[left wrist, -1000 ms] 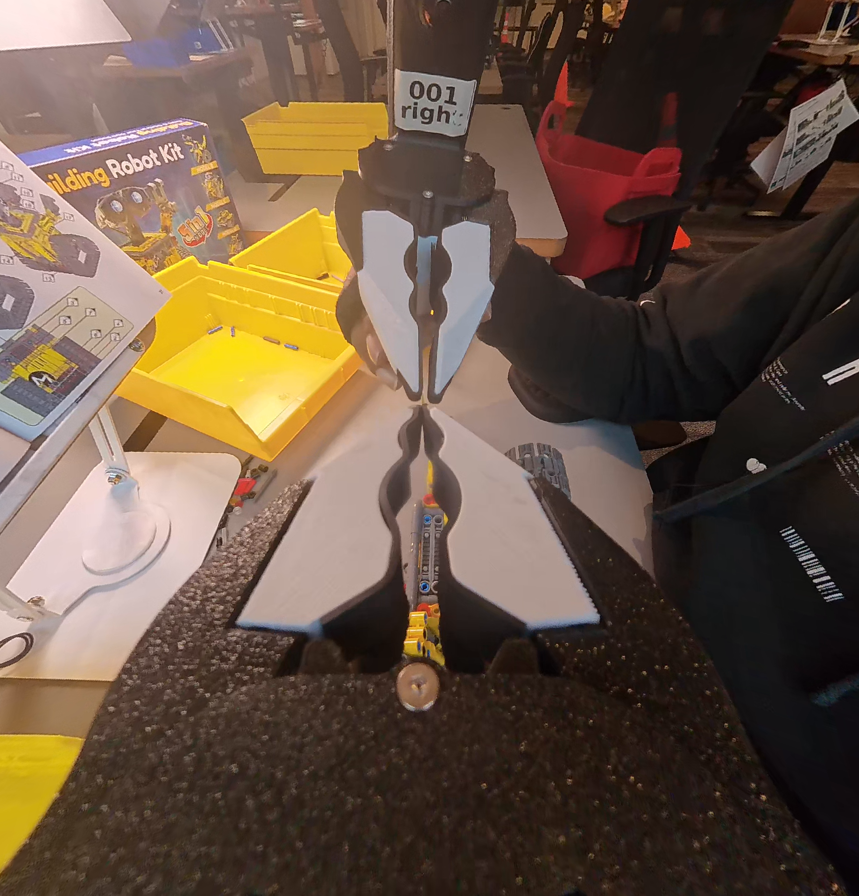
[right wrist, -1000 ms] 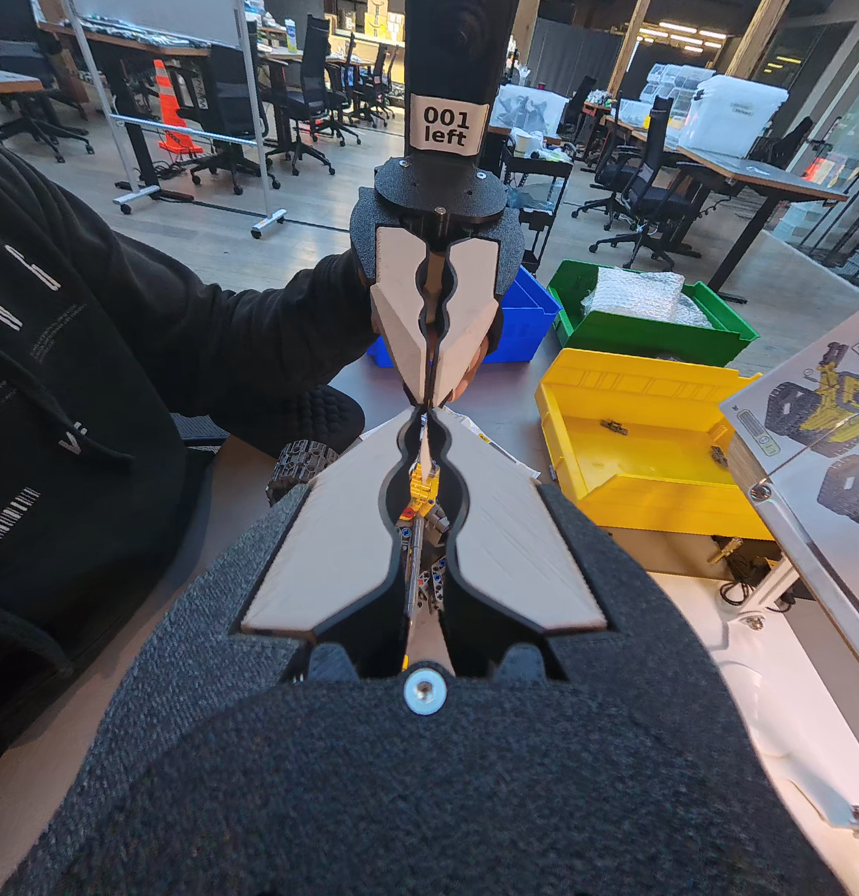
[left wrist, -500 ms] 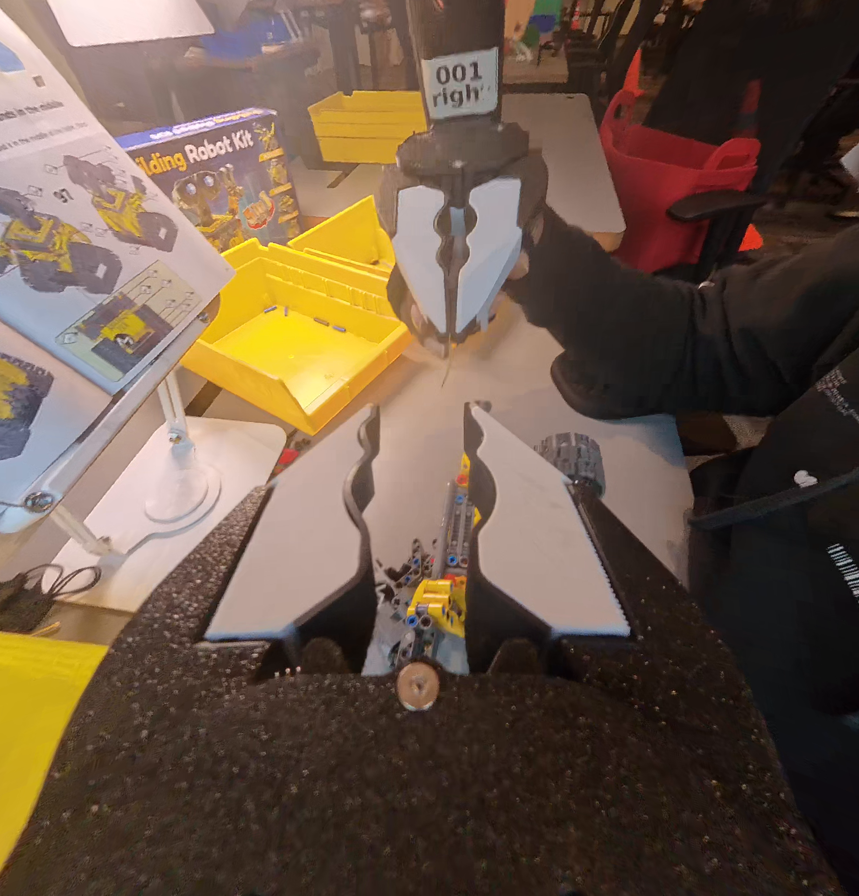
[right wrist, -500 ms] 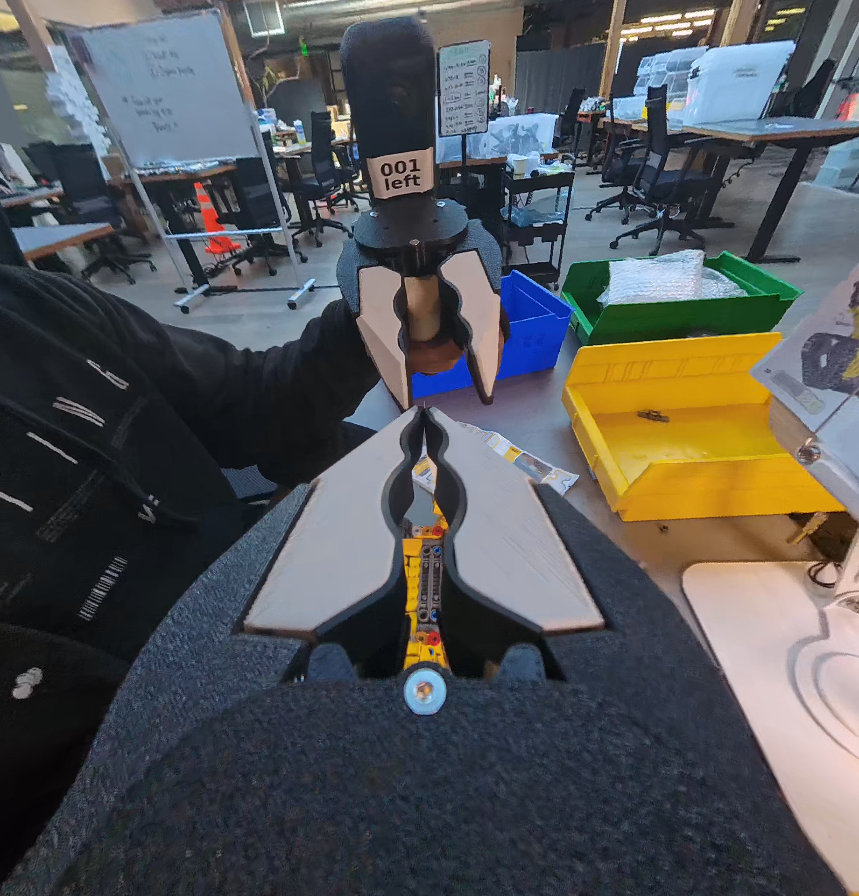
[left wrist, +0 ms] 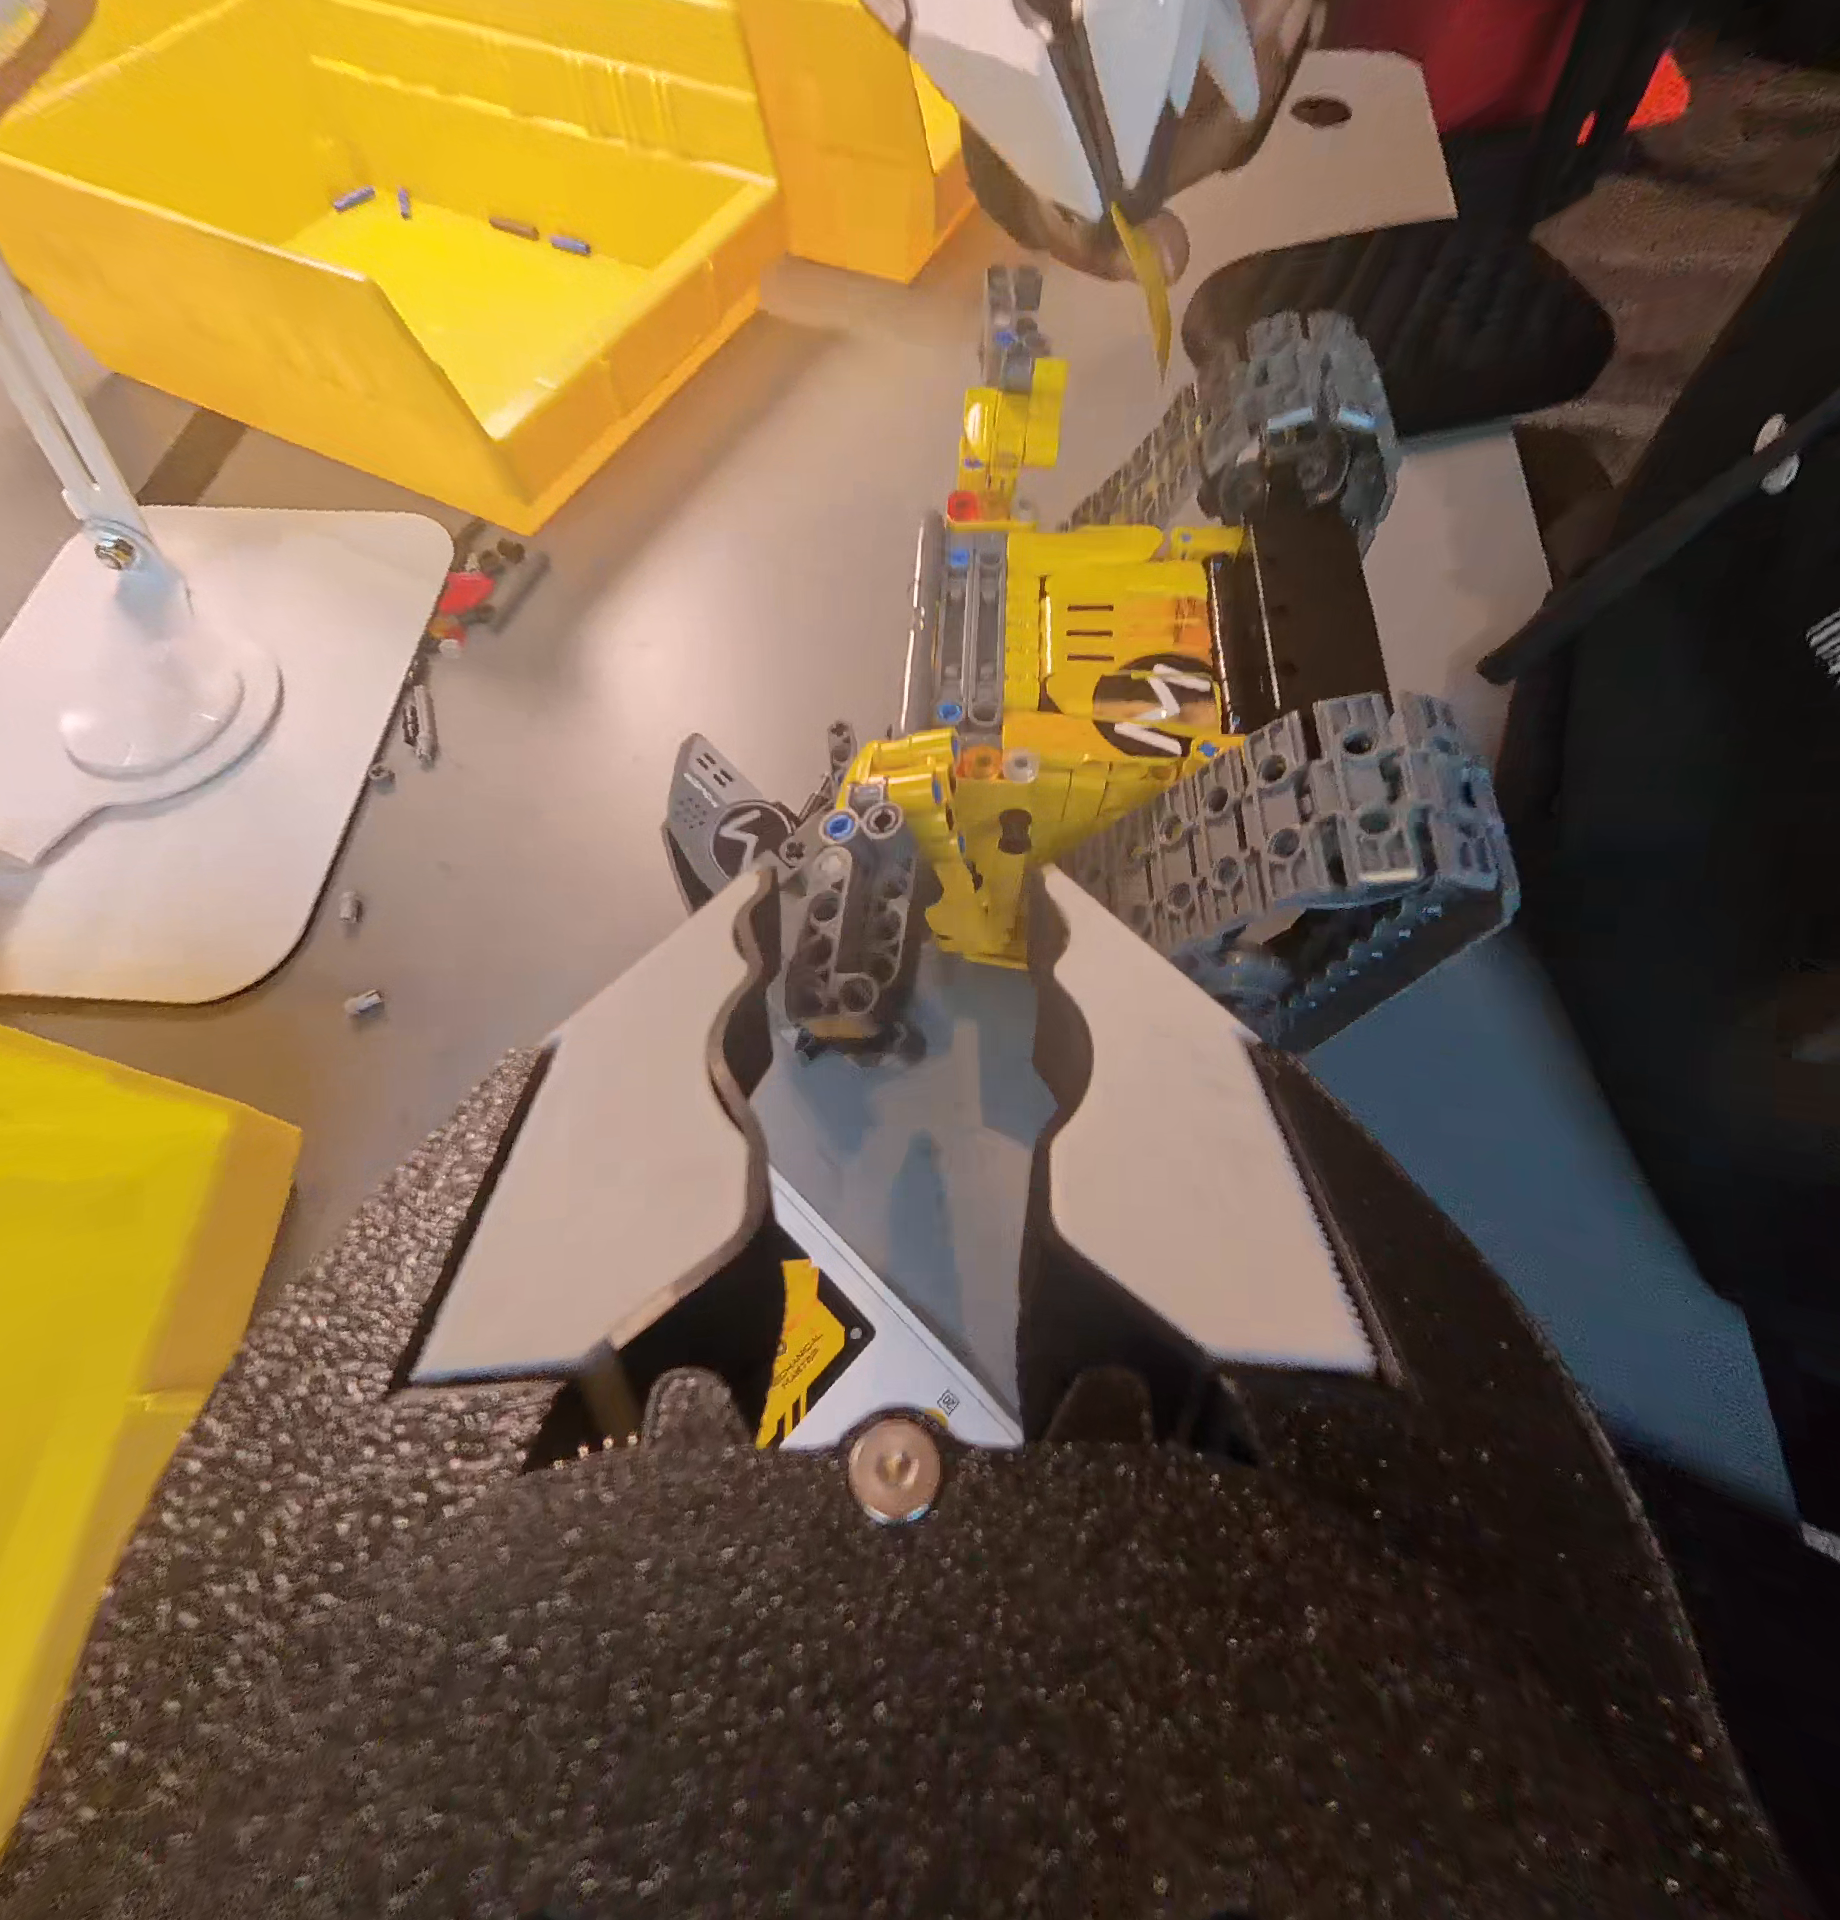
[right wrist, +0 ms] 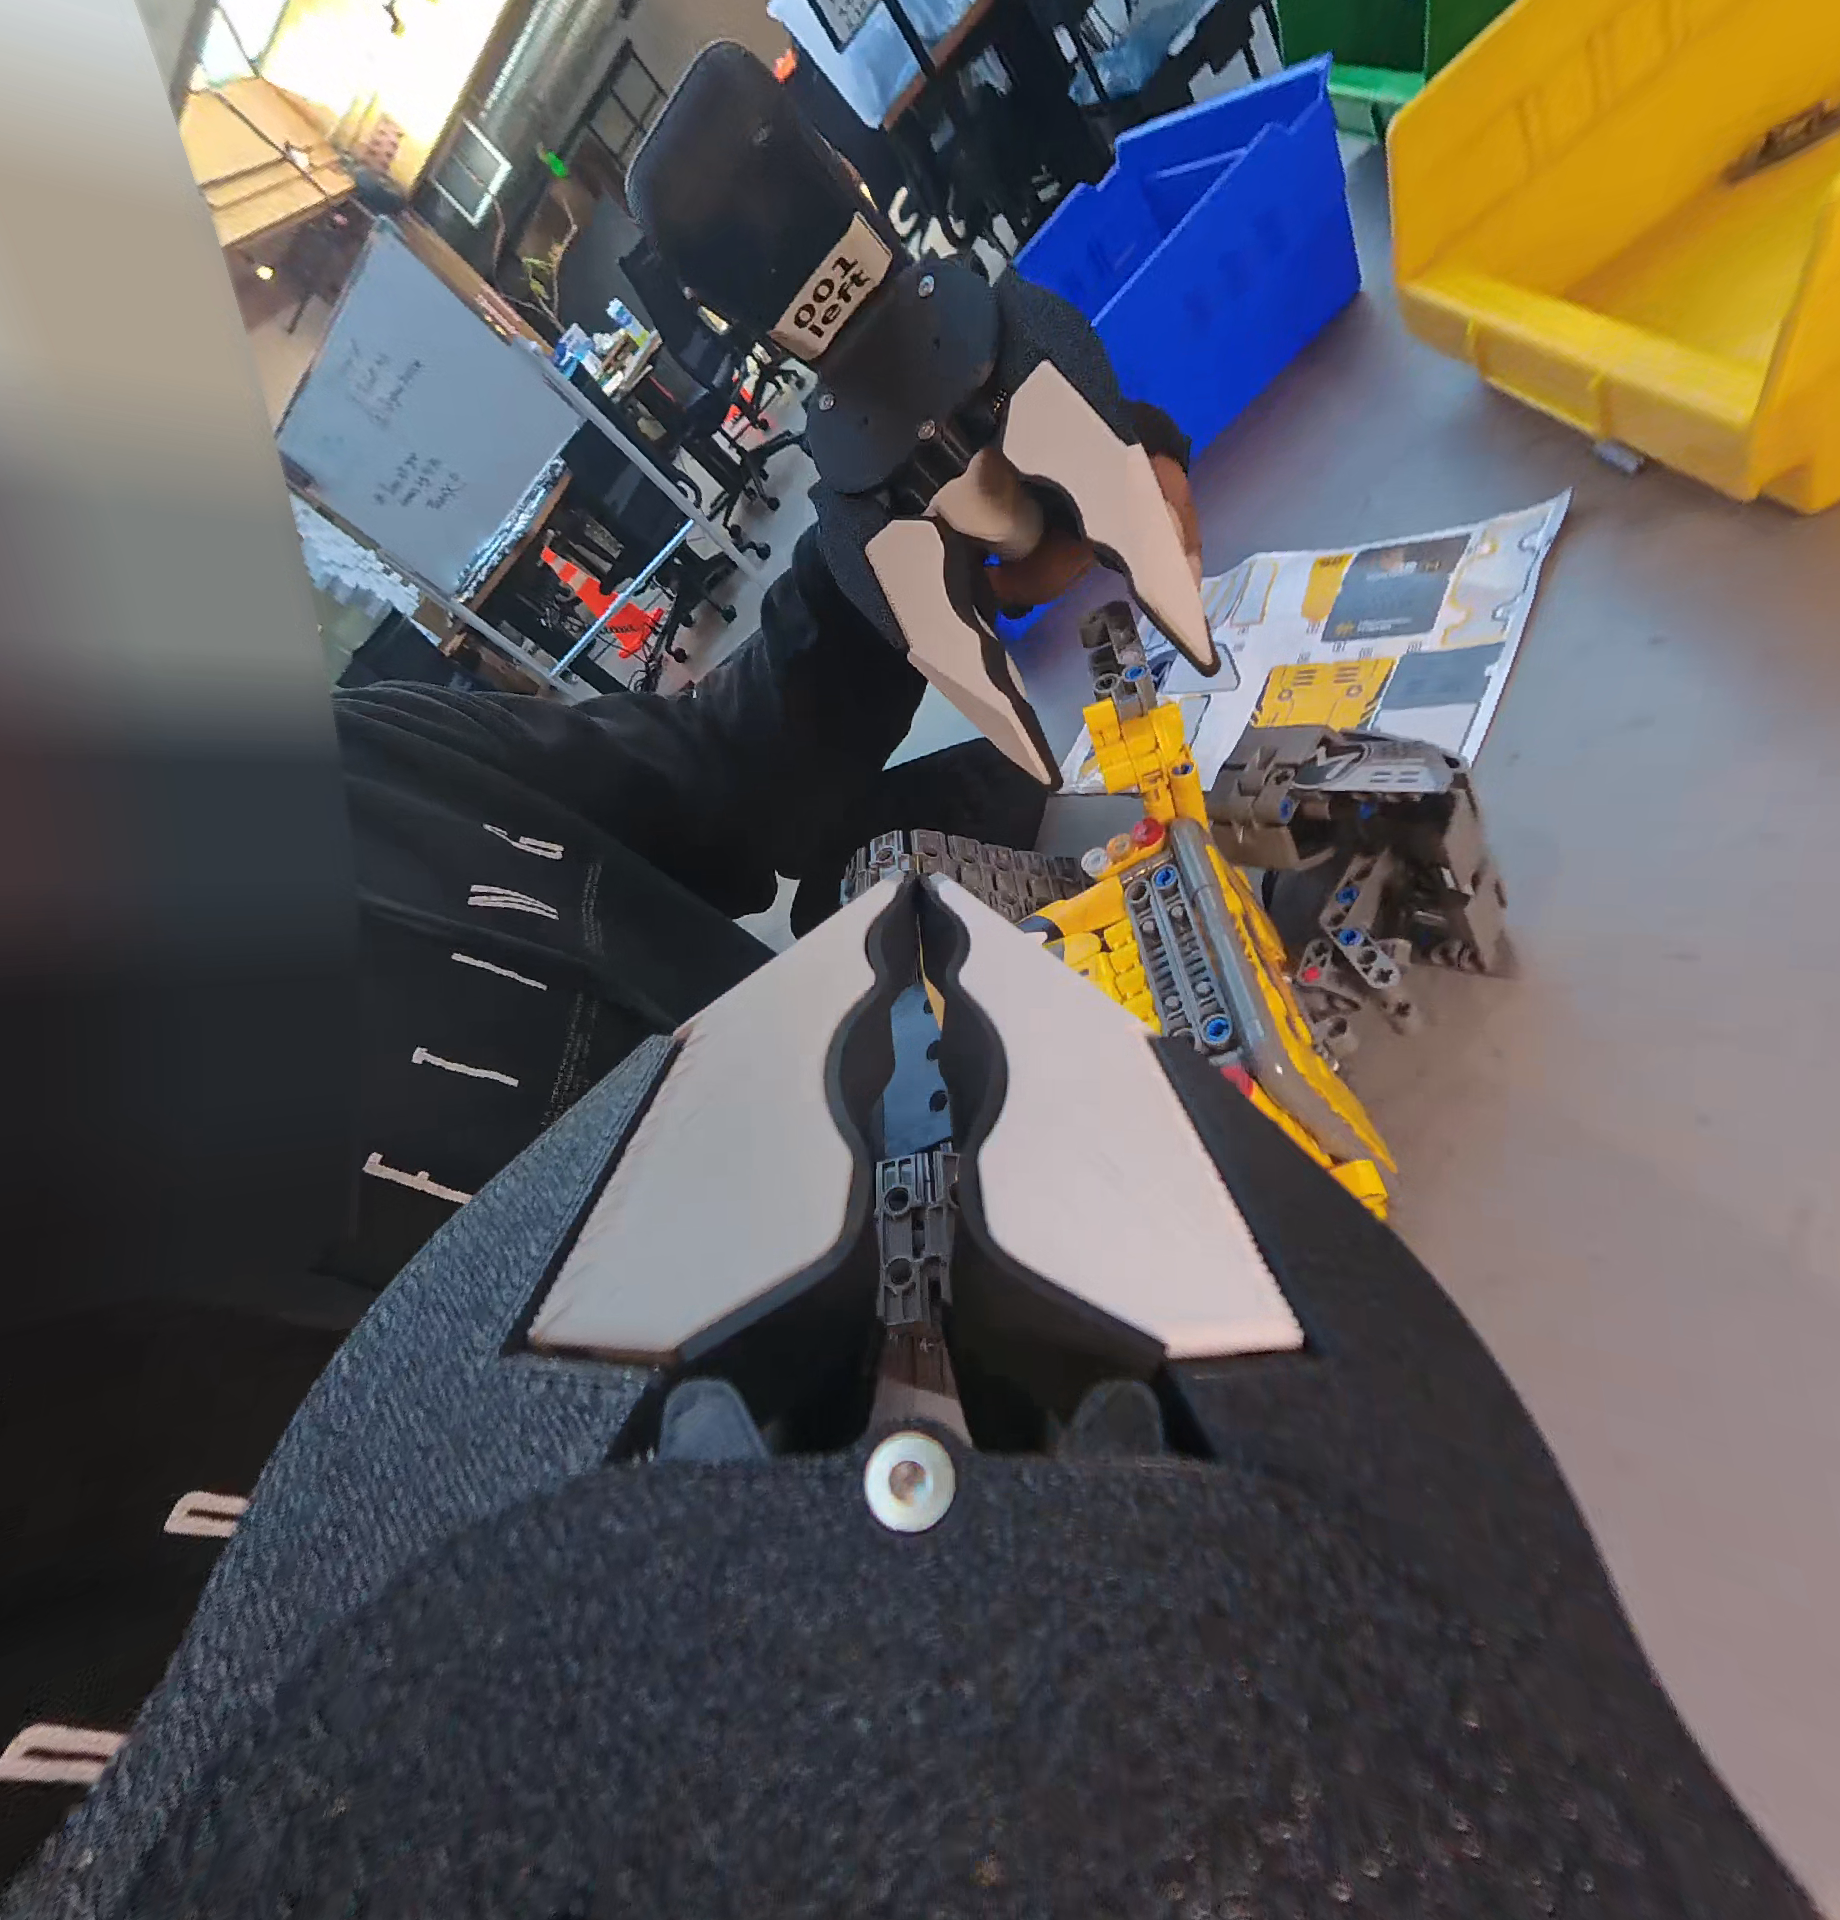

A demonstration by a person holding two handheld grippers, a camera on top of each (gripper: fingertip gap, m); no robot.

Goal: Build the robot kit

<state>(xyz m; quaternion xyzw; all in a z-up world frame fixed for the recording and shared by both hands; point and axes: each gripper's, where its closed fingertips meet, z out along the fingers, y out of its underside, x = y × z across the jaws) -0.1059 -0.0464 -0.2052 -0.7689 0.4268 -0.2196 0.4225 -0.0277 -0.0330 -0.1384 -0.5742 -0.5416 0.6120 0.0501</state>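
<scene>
A yellow tracked vehicle model [left wrist: 1082, 665] built of bricks lies on the grey table, with grey tracks [left wrist: 1311, 821] and a grey bucket [right wrist: 1352, 790]. My left gripper [left wrist: 900, 894] is open and empty, low over the model's front end, with a grey holed beam [left wrist: 854, 935] between its fingers. In the right wrist view the left gripper [right wrist: 1122, 717] hangs open over the model's yellow arm [right wrist: 1139, 743]. My right gripper [right wrist: 921, 883] is shut. In the left wrist view the right gripper [left wrist: 1134, 218] pinches a thin yellow strip [left wrist: 1155, 281] above the model's far end.
Yellow bins [left wrist: 376, 260] stand at the far left and a white stand base [left wrist: 168, 748] at the left, with small loose parts [left wrist: 417, 717] beside it. A sticker sheet [right wrist: 1415, 623], a blue bin [right wrist: 1207, 239] and a yellow bin [right wrist: 1622, 312] lie beyond. A person's black clothing [left wrist: 1726, 831] lines the table edge.
The grippers met tip to tip, both shut. The left one opened and let go; the right kept the strip. Both have since dropped low over the model.
</scene>
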